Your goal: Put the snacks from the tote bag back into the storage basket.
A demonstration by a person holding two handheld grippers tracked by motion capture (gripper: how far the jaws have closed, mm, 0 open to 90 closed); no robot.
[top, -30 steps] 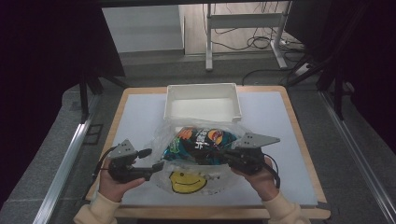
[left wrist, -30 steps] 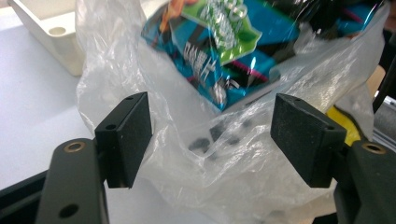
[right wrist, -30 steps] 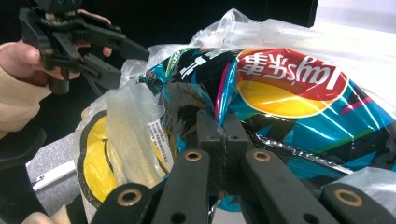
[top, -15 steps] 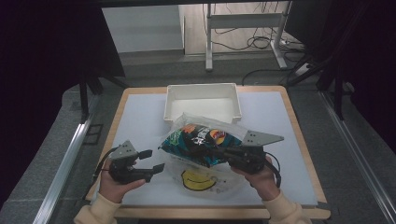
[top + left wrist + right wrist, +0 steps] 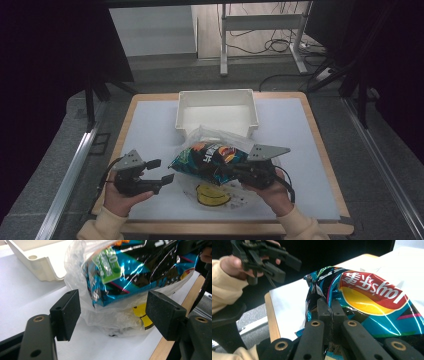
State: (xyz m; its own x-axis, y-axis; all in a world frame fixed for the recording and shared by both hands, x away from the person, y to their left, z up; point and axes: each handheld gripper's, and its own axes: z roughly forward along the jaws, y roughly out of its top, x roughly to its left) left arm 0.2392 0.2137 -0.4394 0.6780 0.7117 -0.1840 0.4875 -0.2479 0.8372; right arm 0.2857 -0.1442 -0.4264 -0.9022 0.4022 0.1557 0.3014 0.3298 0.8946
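chip bag (image 5: 140,270) cut off at top edge

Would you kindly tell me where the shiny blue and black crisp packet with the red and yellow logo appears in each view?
High view: shiny blue and black crisp packet sits centre, shut right gripper pinching its edge.
Left gripper view: top centre, inside a clear plastic bag.
Right gripper view: centre right.
Shared landmark: the white paper table cover.

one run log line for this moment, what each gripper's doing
right gripper: shut on chip bag, lifted | left gripper: open, beside clear plastic bag | white bin: behind
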